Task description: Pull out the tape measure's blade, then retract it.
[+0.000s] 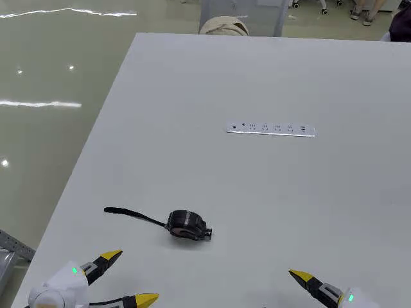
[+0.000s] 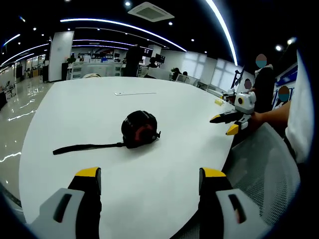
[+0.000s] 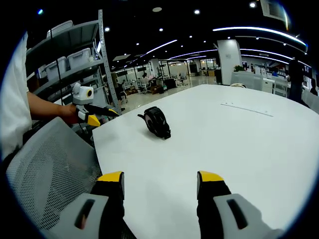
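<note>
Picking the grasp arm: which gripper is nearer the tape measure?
Left. In the head view the left gripper is below-left of the tape measure; the right gripper is farther off, lower right.

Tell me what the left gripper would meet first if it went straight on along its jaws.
Most likely the tape measure. It lies almost dead ahead of the open left gripper, with bare table between them. The gripper's height above the table is unclear, so it might pass over.
</note>
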`<act>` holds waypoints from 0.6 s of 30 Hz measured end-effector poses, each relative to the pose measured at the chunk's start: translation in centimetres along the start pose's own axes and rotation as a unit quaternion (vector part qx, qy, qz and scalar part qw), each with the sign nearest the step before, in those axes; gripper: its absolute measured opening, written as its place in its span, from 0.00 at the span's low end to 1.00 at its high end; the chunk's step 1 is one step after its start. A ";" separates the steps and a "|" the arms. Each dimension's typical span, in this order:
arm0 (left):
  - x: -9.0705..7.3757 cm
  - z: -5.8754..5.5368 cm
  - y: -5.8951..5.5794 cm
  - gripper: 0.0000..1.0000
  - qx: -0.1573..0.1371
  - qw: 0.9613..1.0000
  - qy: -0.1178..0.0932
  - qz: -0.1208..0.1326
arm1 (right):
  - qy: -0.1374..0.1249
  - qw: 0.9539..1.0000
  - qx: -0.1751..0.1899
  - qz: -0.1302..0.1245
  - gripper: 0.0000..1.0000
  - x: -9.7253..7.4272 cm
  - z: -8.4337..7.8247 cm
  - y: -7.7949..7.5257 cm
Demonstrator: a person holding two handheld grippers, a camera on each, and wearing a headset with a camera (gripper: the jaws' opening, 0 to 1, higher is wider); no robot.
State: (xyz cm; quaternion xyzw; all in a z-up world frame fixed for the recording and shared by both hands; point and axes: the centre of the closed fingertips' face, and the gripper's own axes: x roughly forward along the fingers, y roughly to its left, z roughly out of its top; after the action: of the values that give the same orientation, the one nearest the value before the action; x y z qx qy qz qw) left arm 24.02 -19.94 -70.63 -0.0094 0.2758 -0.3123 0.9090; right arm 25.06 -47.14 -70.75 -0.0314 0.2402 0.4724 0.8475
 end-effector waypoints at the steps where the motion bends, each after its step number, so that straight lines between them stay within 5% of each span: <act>1: 0.1 0.0 0.0 0.80 0.003 1.000 0.002 -0.003 | 0.000 1.000 0.000 0.001 0.58 0.0 0.0 0.0; 18: 2.1 0.6 0.1 0.83 0.035 0.998 0.028 -0.037 | -0.004 1.000 0.000 0.021 0.58 1.4 0.8 -0.9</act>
State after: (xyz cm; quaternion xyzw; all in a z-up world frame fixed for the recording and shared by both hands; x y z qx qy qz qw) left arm 25.71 -21.15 -71.15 0.0210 0.2890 -0.3553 0.8887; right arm 26.70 -46.36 -70.83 -0.0248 0.2370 0.4899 0.8386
